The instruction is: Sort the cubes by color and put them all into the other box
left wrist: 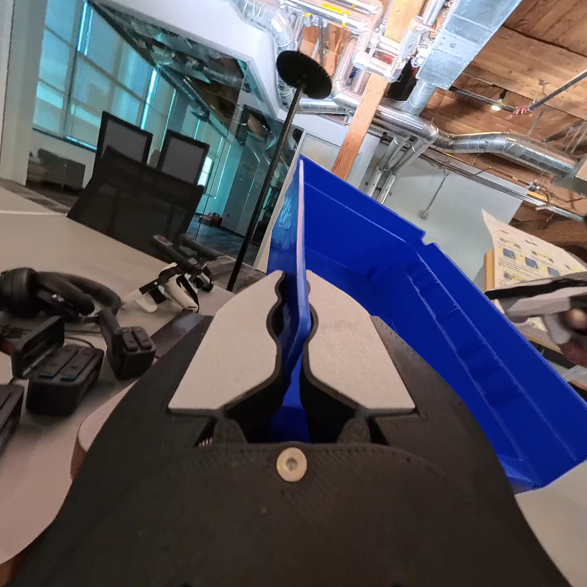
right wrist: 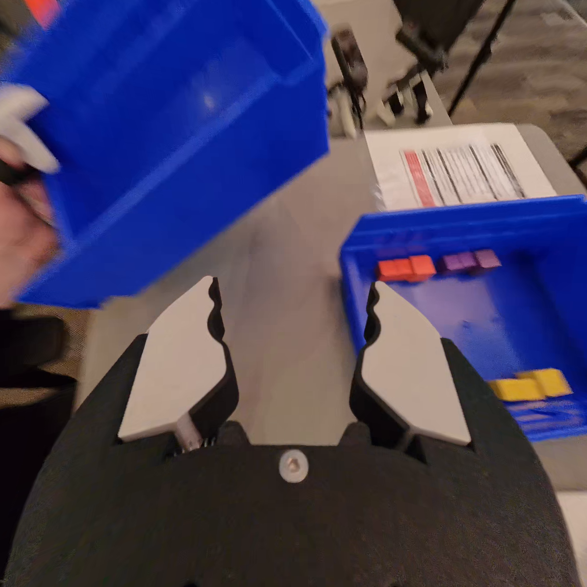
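My left gripper (left wrist: 293, 286) is shut on the side wall of an empty blue box (left wrist: 413, 286) and holds it lifted and tilted above the table. That box (right wrist: 178, 133) shows blurred at the upper left of the right wrist view, with the left gripper (right wrist: 28, 133) and a hand at its left edge. My right gripper (right wrist: 295, 286) is open and empty above the grey table. A second blue box (right wrist: 460, 317) rests at the right. It holds grouped orange cubes (right wrist: 405, 268), purple cubes (right wrist: 468, 262) and yellow cubes (right wrist: 530, 387).
A printed sheet (right wrist: 457, 165) lies behind the second box. Black headphones and battery packs (left wrist: 63, 343) and another white-and-black gripper (left wrist: 178, 286) lie on the table at left. A black stand pole (left wrist: 270, 197) rises behind. The right gripper (left wrist: 540, 301) shows at the right edge. There is about 35 cm between the tips of the two grippers.
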A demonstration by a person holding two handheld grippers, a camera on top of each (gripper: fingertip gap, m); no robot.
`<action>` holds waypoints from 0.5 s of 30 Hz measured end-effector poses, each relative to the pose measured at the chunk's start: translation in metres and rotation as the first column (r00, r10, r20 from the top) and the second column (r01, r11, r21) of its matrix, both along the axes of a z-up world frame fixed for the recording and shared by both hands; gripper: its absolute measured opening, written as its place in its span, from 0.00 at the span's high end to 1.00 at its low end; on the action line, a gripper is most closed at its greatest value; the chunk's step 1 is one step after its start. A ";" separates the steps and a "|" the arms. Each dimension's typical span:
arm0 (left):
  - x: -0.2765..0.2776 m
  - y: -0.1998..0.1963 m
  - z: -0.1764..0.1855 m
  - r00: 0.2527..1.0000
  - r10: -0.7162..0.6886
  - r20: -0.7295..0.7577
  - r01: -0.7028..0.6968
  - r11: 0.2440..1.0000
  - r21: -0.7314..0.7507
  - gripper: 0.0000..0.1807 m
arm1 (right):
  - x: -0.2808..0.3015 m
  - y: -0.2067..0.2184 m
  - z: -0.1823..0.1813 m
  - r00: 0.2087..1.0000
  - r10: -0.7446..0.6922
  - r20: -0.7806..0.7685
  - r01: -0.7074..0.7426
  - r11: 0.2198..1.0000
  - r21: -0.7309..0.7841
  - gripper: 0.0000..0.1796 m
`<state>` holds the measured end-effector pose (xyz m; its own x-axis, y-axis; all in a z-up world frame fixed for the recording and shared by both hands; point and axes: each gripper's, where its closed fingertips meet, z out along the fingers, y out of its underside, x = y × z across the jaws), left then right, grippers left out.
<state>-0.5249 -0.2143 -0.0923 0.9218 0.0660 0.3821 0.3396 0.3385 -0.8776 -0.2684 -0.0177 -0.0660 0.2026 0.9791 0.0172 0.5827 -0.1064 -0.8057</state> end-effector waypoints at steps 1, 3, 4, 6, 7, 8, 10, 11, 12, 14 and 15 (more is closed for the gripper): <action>0.006 0.000 0.006 1.000 0.001 -0.020 -0.001 1.000 0.003 0.97 | 0.001 -0.013 0.012 0.996 0.004 -0.089 -0.008 0.999 -0.050 0.51; 0.020 -0.001 0.019 0.998 0.013 -0.065 -0.012 1.000 0.009 0.97 | 0.007 -0.033 0.032 0.969 -0.015 -0.246 -0.021 0.989 -0.145 0.49; 0.027 -0.001 0.026 0.996 0.016 -0.085 -0.014 1.000 0.016 0.97 | 0.011 -0.041 0.039 0.950 -0.027 -0.311 -0.030 0.984 -0.177 0.48; 0.043 -0.002 0.042 0.992 0.015 -0.126 -0.011 0.999 0.034 0.97 | 0.020 -0.056 0.047 0.919 -0.047 -0.392 -0.047 0.973 -0.227 0.45; 0.051 -0.002 0.049 0.990 0.009 -0.142 -0.003 0.999 0.044 0.97 | 0.025 -0.062 0.047 0.907 -0.058 -0.416 -0.052 0.967 -0.248 0.43; 0.060 -0.002 0.056 0.989 -0.001 -0.151 0.009 0.999 0.052 0.97 | 0.029 -0.068 0.048 0.894 -0.068 -0.444 -0.059 0.962 -0.267 0.40; 0.080 0.000 0.068 0.986 -0.030 -0.166 0.043 0.996 0.076 0.97 | 0.043 -0.078 0.053 0.858 -0.092 -0.505 -0.072 0.952 -0.296 0.38; 0.091 0.001 0.075 0.983 -0.045 -0.177 0.062 0.994 0.089 0.97 | 0.051 -0.081 0.057 0.837 -0.105 -0.538 -0.076 0.950 -0.304 0.38; 0.102 0.002 0.080 0.980 -0.064 -0.186 0.084 0.991 0.100 0.97 | 0.061 -0.085 0.062 0.815 -0.113 -0.568 -0.089 0.945 -0.315 0.38; 0.125 0.005 0.089 0.974 -0.112 -0.199 0.137 0.984 0.117 0.97 | 0.082 -0.092 0.068 0.781 -0.137 -0.609 -0.099 0.936 -0.337 0.37; 0.138 0.007 0.092 0.969 -0.133 -0.211 0.161 0.979 0.122 0.97 | 0.095 -0.095 0.070 0.766 -0.148 -0.626 -0.094 0.937 -0.337 0.37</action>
<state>-0.3868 -0.2071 0.0002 0.9760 -0.1159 0.1846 0.2166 0.4199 -0.8813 -0.1738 -0.1128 0.0044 0.0738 0.8927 -0.4445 -0.0567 -0.4413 -0.8956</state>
